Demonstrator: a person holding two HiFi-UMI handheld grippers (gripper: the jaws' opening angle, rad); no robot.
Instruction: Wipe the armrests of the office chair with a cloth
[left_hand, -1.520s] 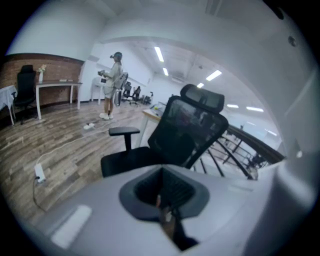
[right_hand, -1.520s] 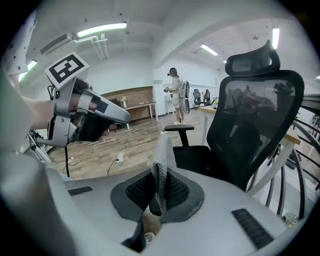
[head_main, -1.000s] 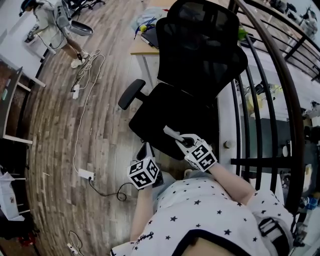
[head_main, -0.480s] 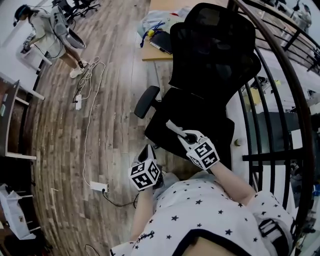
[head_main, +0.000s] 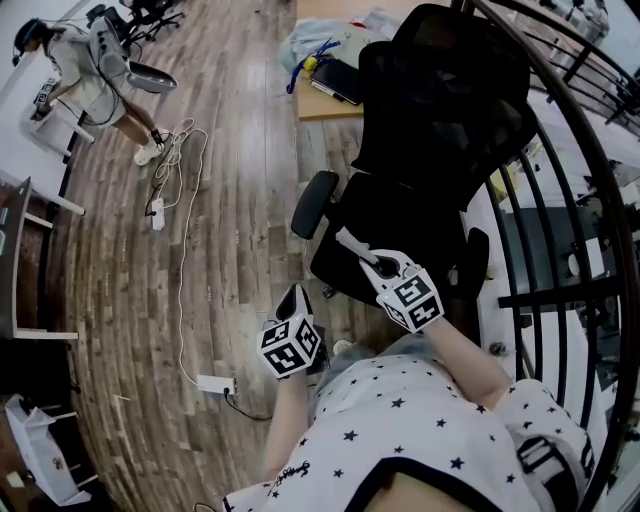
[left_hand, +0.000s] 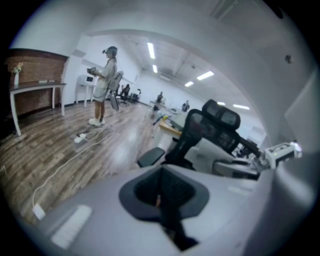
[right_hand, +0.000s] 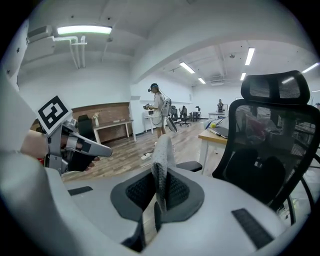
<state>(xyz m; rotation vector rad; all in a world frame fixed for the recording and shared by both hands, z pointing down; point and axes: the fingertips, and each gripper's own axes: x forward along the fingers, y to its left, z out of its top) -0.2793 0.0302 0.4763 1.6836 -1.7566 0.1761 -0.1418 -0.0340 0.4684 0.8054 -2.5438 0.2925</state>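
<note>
The black mesh office chair (head_main: 430, 140) stands ahead of me, its left armrest (head_main: 314, 204) toward the floor side and its right armrest (head_main: 470, 262) by the railing. My right gripper (head_main: 360, 257) hovers over the seat's front edge, shut on a grey cloth (head_main: 344, 239). In the right gripper view the cloth (right_hand: 162, 155) stands upright between the jaws, with the left armrest (right_hand: 190, 165) just behind it. My left gripper (head_main: 295, 296) hangs lower left of the seat, shut with nothing in it. In the left gripper view the chair (left_hand: 210, 127) is a little way off.
A wooden desk (head_main: 325, 85) with a bag and a dark tablet stands behind the chair. Black curved railing bars (head_main: 560, 160) run close along the chair's right. A power strip (head_main: 215, 383) and white cable lie on the plank floor. A person (head_main: 85, 60) stands far left.
The head view has shifted, so the chair now sits further right and the right armrest shows. Both grippers hold nearly the same pose; the right one still grips the cloth.
</note>
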